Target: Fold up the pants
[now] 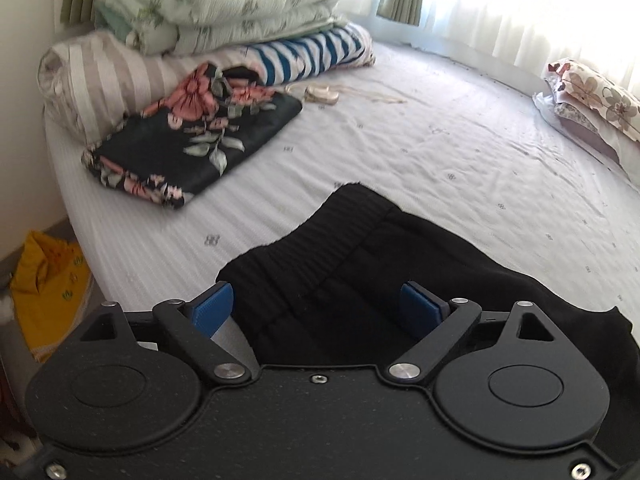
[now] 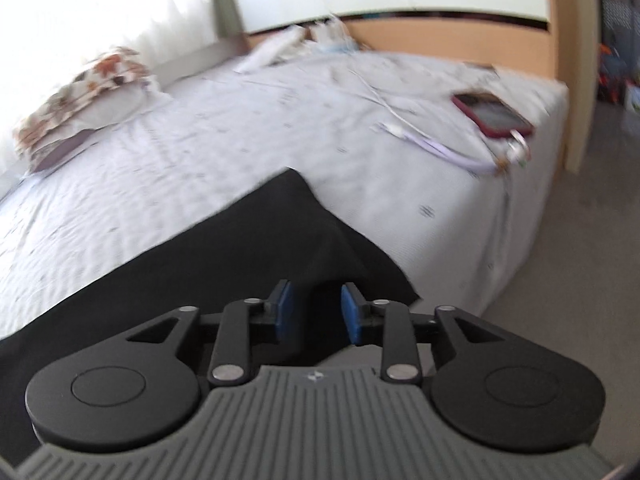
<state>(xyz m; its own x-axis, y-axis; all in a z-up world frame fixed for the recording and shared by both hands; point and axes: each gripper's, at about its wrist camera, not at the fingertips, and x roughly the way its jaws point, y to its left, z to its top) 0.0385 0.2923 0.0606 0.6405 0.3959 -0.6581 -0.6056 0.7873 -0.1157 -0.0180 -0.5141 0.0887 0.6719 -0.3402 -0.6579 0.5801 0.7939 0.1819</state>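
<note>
Black pants lie on the white bed sheet, ribbed waistband end toward the left wrist camera. My left gripper is open, its blue pads wide apart on either side of the waistband, with fabric lying between them. In the right wrist view the pants run to the bed's near right edge. My right gripper is partly open, its blue pads a hand's width apart with a fold of the pants' edge rising between them; they do not pinch it.
A folded black floral garment, a striped bolster, a blue-striped cloth and a stacked quilt sit at the far left. A floral pillow lies by the window. A red-cased phone and white cables lie near the bed's right edge.
</note>
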